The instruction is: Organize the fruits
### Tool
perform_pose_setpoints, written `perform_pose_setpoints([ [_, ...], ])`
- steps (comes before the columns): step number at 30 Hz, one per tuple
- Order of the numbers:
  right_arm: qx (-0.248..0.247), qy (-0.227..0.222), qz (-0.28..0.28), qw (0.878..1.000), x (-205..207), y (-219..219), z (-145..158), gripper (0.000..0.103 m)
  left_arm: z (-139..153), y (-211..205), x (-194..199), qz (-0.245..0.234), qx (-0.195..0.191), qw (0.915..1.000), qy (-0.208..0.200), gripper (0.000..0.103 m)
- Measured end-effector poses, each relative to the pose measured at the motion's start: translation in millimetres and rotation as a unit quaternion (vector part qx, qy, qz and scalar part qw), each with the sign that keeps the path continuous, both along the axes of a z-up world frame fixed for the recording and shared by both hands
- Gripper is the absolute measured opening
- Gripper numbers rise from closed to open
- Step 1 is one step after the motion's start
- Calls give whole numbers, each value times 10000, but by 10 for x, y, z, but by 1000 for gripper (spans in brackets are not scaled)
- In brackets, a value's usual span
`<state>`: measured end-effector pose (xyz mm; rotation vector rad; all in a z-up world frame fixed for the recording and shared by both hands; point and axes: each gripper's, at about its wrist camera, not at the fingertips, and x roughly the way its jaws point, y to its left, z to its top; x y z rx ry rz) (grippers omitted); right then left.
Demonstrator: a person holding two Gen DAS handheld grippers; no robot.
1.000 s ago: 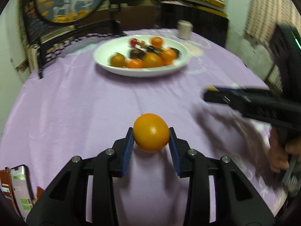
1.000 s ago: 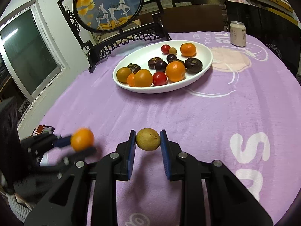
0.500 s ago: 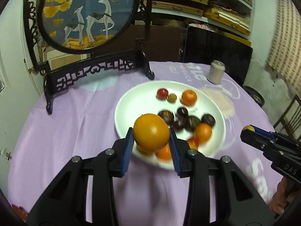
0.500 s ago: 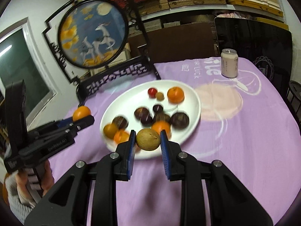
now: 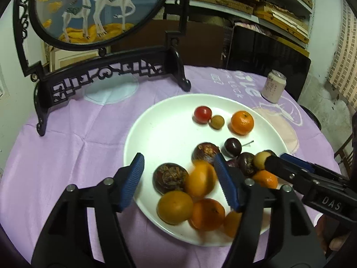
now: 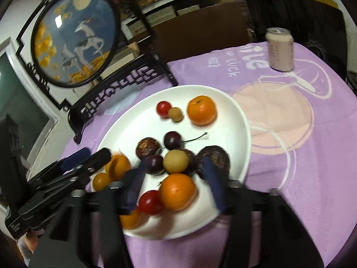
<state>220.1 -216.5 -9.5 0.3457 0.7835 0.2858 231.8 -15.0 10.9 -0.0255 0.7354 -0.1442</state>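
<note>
A white plate (image 5: 160, 134) (image 6: 223, 134) on the purple cloth holds several oranges, dark round fruits, a cherry and small red ones. My left gripper (image 5: 178, 163) (image 6: 93, 156) hangs over the plate's near side. Its jaws are opening, and a blurred orange (image 5: 200, 181) (image 6: 118, 165) lies loose between them, close to the right pad. My right gripper (image 6: 174, 163) (image 5: 276, 158) is over the plate's right side, jaws also opening. A yellow-brown fruit (image 6: 175, 161) (image 5: 261, 159) sits free between them among the dark fruits.
A round deer picture on a black carved stand (image 5: 100, 76) (image 6: 73, 38) stands behind the plate on the left. A pale drink can (image 5: 273, 86) (image 6: 280, 49) is at the back right. Bare purple cloth (image 6: 301, 156) spreads right of the plate.
Both grippers travelled from over the bare cloth to above the plate. Each then spread its jaws, letting go of the orange and the yellow-brown fruit.
</note>
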Motion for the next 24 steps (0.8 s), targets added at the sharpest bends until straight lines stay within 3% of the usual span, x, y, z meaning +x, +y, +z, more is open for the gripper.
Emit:
perform_pose_setpoints([
  [9,-131,-110,38,9998,-245,9,122,57,82,94,-218,175,-39,9998,-68,76],
  [14,-390,-241,79,9989,-594,68,143,57,49,118,-567,232,155,9994,-213,79],
  [18,-662,-277,152,9973,-874,133,92,58,6,151,-818,249,68,9995,-175,79],
  [21,-783,-314,170,9963,-1096,150,58,60,6,162,-1037,309,132,9991,-275,89],
  [24,-839,-353,162,9957,-1279,143,19,62,27,151,-1257,365,276,9981,-420,90],
])
